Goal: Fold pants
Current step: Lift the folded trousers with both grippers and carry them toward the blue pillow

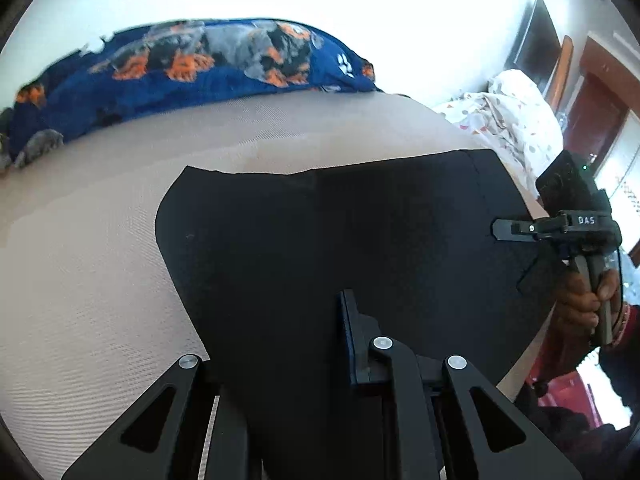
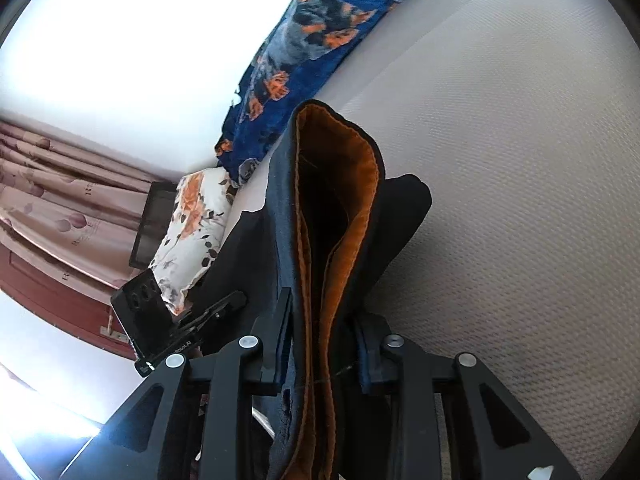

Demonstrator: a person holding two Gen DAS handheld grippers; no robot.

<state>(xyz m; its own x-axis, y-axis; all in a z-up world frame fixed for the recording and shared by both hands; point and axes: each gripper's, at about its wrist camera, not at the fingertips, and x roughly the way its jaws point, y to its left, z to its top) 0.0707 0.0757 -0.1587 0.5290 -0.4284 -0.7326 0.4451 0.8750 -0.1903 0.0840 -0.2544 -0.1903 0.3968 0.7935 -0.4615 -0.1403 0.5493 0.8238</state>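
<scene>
**Dark pants gripped by both tools over the bed**

The black pants are seen spread across the beige bed, reaching toward its right edge in the left wrist view. The left tool is pointed down over the cloth; only one of its fingers is plainly shown, the other being hidden under the dark fabric. Its jaws are drawn almost together, and a fold of the pants appears to be pinched between them.

The right tool is clamped on the pants near an open end, where the orange lining is exposed and the cloth is lifted into an upright, tube-like fold. Several layers of fabric are pressed between its two fingers, so the jaws are held only narrowly apart. From the left wrist view the same right tool is shown at the pants' right-hand border, held by a hand.

A blue blanket with an orange and grey print is laid along the bed's far edge. A white patterned pillow is placed at a far corner of the bed, and pink curtains are hung beyond it.
</scene>
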